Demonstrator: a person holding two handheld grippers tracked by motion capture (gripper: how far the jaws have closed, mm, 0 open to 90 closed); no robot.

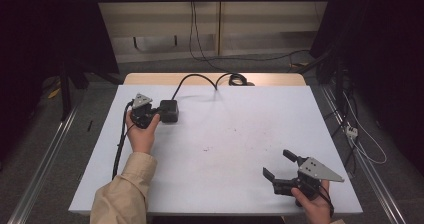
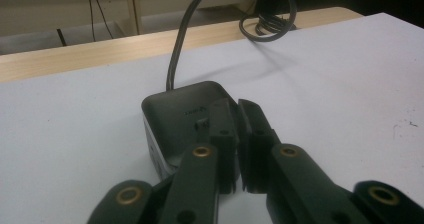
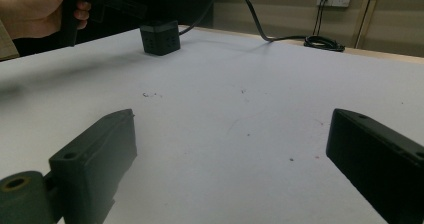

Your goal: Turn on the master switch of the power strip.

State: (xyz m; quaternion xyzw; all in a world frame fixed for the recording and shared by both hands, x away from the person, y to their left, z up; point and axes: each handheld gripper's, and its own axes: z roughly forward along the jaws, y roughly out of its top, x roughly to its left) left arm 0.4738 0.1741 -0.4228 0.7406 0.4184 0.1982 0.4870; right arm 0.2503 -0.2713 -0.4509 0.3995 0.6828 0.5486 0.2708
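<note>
A: High view first. Black cube [image 1: 169,110] sits at the far left of the white worktop [image 1: 230,149], and its cable [image 1: 200,79] runs off the back edge into a coil. Left tongs [image 1: 156,115] are right at the cube's near-left side. Right tongs [image 1: 276,165] are at the near right corner, spread wide, holding nothing, well apart from the cube.

B: Are the left ones gripping it?

A: Left gripper view: jaws nearly together with just a thin slit between, and nothing is in it. The tips lie over the cube's [image 2: 187,119] top near a small nub. I can't tell if they press on it. The cable [image 2: 180,44] leaves the cube's back and arcs up.

B: How will it handle?

A: My guess is a rigid plastic shell, smooth and a bit slick, with rounded corners. Likely some weight to it, as it looks like a socket block or adapter. The cable is thick and stiff, so it'll tug back if the cube is moved. I'd take it across two flat opposite sides, low down, not by the cable.

B: Right gripper view?

A: Its own jaws stand far apart over the bare worktop [image 3: 240,109]. The cube [image 3: 160,36] is far off, with the person's left hand [image 3: 37,9] beside it. The coil [image 3: 325,44] lies at the back edge.

B: Any containers?

A: None. The cube is closed, and nothing sits in or on it.
</note>
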